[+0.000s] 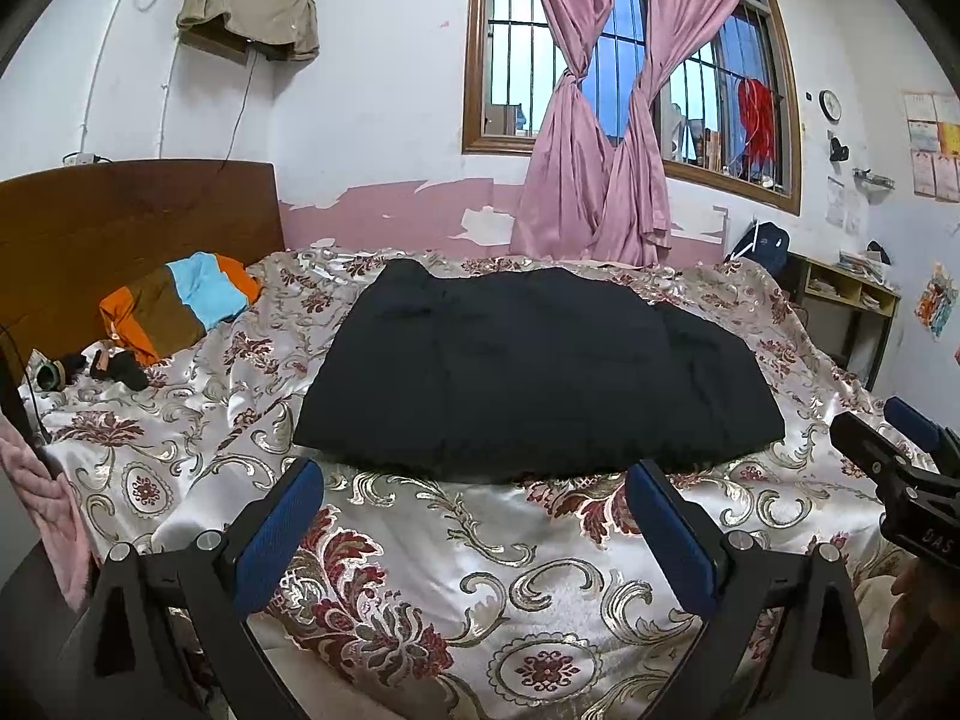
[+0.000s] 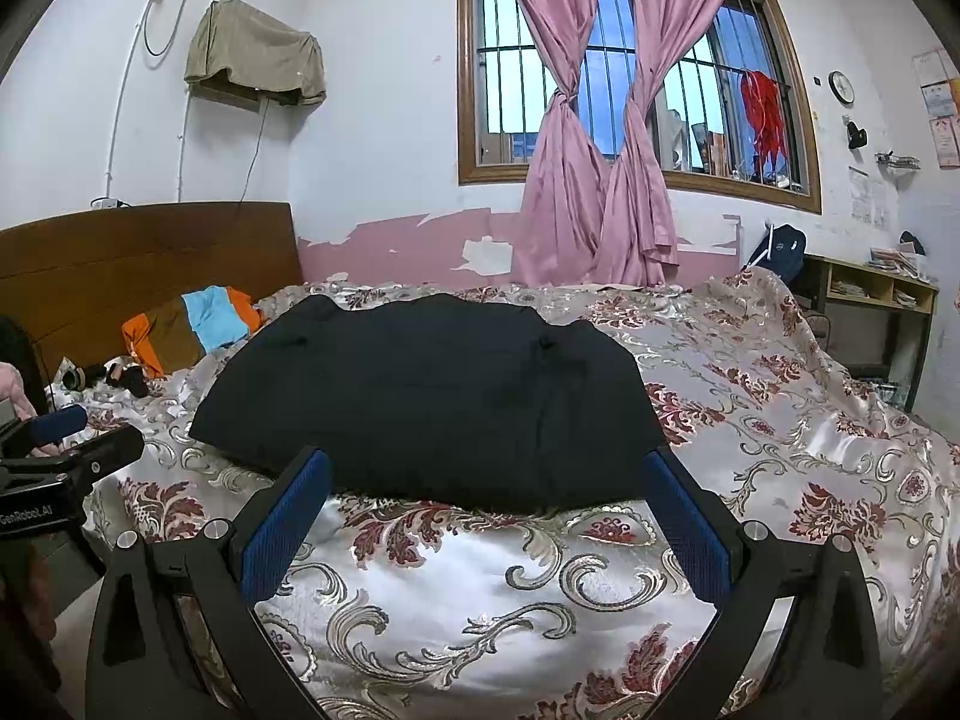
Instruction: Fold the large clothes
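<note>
A large black garment (image 1: 528, 372) lies in a folded, roughly rectangular bundle in the middle of the bed; it also shows in the right wrist view (image 2: 432, 396). My left gripper (image 1: 474, 474) is open and empty, held just short of the garment's near edge. My right gripper (image 2: 486, 462) is open and empty too, its blue-padded fingers level with the near edge, not touching the cloth. The right gripper (image 1: 894, 450) shows at the right of the left wrist view, and the left gripper (image 2: 78, 444) at the left of the right wrist view.
The bed carries a shiny floral bedspread (image 1: 456, 570). An orange, brown and blue striped cloth (image 1: 180, 306) and small dark items (image 1: 120, 366) lie near the wooden headboard (image 1: 120, 222). Pink curtains (image 1: 600, 180) hang at the window; a shelf unit (image 1: 852, 300) stands at the right.
</note>
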`<state>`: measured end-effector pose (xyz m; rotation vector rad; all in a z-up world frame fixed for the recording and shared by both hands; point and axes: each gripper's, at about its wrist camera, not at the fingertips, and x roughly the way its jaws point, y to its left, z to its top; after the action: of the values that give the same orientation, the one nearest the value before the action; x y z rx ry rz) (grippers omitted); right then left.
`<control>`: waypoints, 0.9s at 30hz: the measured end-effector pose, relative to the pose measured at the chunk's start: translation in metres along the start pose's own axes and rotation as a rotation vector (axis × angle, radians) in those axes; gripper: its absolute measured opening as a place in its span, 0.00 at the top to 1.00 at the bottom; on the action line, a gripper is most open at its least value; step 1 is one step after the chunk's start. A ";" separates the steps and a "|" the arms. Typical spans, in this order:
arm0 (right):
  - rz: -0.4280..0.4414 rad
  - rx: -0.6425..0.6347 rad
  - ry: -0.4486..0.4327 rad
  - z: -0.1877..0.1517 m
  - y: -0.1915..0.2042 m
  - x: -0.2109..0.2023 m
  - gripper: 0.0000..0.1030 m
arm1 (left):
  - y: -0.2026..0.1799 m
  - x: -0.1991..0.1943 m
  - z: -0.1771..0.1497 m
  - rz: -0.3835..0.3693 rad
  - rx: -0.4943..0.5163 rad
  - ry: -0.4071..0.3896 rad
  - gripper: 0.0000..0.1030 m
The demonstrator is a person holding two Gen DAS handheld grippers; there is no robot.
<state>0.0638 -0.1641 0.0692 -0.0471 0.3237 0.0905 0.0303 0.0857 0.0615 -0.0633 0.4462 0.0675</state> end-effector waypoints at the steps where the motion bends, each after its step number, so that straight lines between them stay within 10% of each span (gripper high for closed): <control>1: 0.000 0.000 0.000 0.000 0.000 0.000 0.01 | 0.000 0.000 0.000 0.000 0.000 0.001 0.01; 27: 0.000 -0.001 0.003 -0.001 0.001 0.002 0.01 | -0.005 -0.002 -0.003 -0.007 -0.004 0.003 0.01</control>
<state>0.0648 -0.1634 0.0675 -0.0480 0.3268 0.0900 0.0276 0.0804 0.0598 -0.0689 0.4494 0.0614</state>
